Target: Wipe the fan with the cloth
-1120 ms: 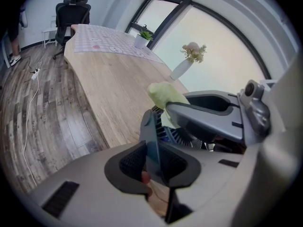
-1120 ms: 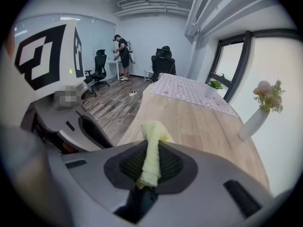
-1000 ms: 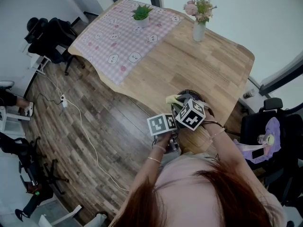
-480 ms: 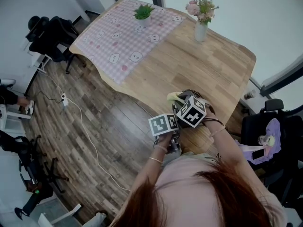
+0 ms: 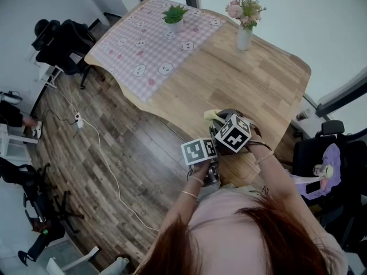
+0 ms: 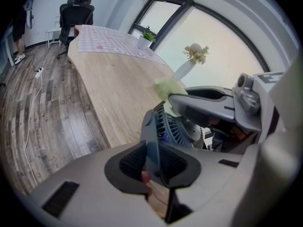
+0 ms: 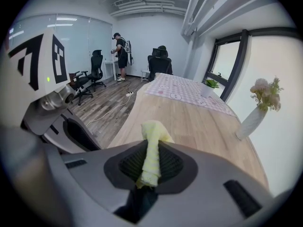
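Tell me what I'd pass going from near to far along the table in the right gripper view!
yellow cloth → white vase of flowers → little potted plant → black chair at the table's far end

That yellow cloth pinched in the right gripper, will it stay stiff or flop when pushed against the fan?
Probably floppy: the pale yellow cloth is squeezed into a narrow fold between the right gripper's closed jaws, its free end slumping over. It looks soft and light, so against the small blue-grey fan it would likely crumple rather than press firmly.
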`<state>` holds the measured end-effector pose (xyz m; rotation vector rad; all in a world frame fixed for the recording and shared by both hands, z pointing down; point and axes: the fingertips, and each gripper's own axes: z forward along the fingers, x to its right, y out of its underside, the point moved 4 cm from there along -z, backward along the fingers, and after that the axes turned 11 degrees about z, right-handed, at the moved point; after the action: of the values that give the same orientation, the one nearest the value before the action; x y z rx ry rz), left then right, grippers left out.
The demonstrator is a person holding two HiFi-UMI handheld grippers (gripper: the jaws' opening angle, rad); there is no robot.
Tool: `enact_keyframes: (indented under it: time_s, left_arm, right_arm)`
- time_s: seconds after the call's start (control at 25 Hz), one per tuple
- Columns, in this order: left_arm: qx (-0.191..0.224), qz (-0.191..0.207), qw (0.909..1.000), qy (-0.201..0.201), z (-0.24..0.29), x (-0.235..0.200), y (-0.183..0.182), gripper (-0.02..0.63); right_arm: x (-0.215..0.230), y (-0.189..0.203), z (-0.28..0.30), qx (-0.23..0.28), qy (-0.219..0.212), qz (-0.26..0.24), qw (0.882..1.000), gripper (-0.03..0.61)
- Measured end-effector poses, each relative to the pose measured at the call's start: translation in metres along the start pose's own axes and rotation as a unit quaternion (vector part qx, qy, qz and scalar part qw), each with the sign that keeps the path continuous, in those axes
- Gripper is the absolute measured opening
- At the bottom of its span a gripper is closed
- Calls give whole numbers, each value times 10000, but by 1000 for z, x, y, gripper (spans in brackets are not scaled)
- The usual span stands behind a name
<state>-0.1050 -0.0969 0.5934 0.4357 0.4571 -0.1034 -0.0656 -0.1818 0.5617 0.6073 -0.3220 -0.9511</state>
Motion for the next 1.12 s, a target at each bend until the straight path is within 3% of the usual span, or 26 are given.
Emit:
enact_keyframes:
  time_s: [1.12]
  left_arm:
    - [23,-169,9999,26,1,2,1,72]
  right_arm:
    - [29,5,-4,130,292,293,9991,54]
